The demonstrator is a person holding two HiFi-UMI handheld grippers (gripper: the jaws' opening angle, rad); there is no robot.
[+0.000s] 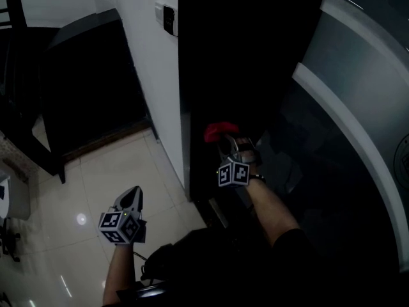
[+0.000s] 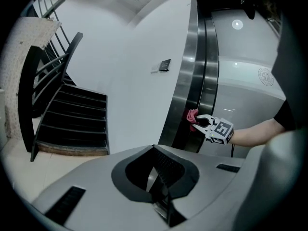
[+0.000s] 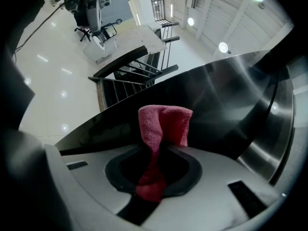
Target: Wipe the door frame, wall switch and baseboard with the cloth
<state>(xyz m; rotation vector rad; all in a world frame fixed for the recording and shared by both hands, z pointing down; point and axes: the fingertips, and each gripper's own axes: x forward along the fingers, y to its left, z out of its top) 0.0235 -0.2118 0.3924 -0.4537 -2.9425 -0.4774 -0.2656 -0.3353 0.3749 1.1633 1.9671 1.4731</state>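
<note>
My right gripper (image 1: pixel 231 147) is shut on a red cloth (image 1: pixel 220 132), whose bunched end presses against the dark, glossy door frame (image 1: pixel 255 75). In the right gripper view the cloth (image 3: pixel 162 126) stands up out of the jaws against the reflective frame (image 3: pixel 226 114). My left gripper (image 1: pixel 132 192) hangs lower left over the tiled floor, jaws together and holding nothing. In the left gripper view the right gripper (image 2: pixel 204 124) and the cloth (image 2: pixel 192 117) show at the metal frame (image 2: pixel 187 81). The wall switch (image 1: pixel 167 19) sits high on the white wall, left of the frame.
A dark staircase with railings (image 2: pixel 67 114) stands left of the white wall (image 1: pixel 156 88). A curved pale panel (image 1: pixel 358 101) lies right of the frame. Glossy beige floor tiles (image 1: pixel 77 235) spread under the left gripper. A cable (image 1: pixel 144 261) trails near my body.
</note>
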